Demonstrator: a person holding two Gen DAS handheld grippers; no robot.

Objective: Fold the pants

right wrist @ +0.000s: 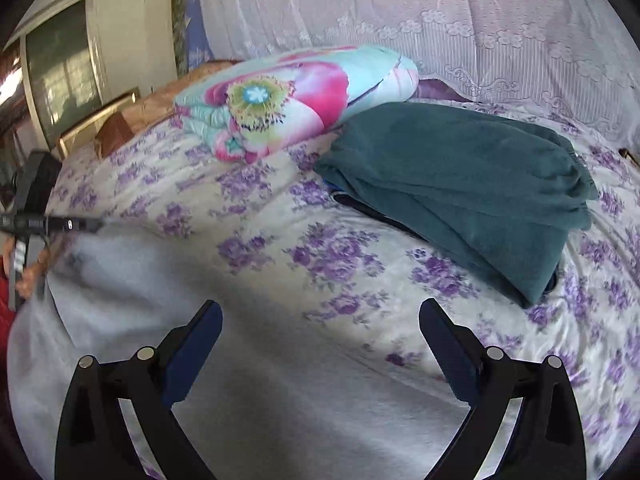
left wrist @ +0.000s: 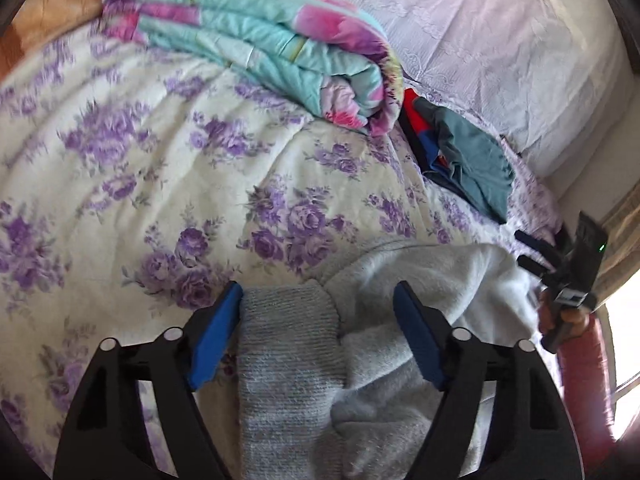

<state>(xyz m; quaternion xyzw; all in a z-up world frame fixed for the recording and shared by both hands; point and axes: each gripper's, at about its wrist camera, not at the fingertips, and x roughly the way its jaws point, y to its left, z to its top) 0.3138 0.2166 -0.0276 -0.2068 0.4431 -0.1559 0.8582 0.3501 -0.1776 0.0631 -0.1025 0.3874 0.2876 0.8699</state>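
Note:
Light grey fleece pants (left wrist: 404, 360) lie bunched on the flowered bedspread (left wrist: 120, 160), fuzzy inside showing. Their ribbed cuff (left wrist: 288, 344) runs up between the fingers of my left gripper (left wrist: 320, 298). The jaws stand wide over the cloth: the left pad (left wrist: 216, 340) is beside the cuff's edge and the right pad rests on the fleece, with no pinch showing. In the right wrist view the pants (right wrist: 168, 320) spread flat, and my right gripper (right wrist: 320, 312) hovers open above them with nothing between its fingers. Each gripper shows in the other's view: right gripper (left wrist: 534, 252), left gripper (right wrist: 80, 224).
A folded turquoise and pink quilt (right wrist: 288, 100) lies at the back of the bed. A stack of folded clothes topped by a teal garment (right wrist: 460, 184) sits to its right. Lace-covered bedding (right wrist: 440, 16) rises behind. A glass door (right wrist: 60, 72) stands at far left.

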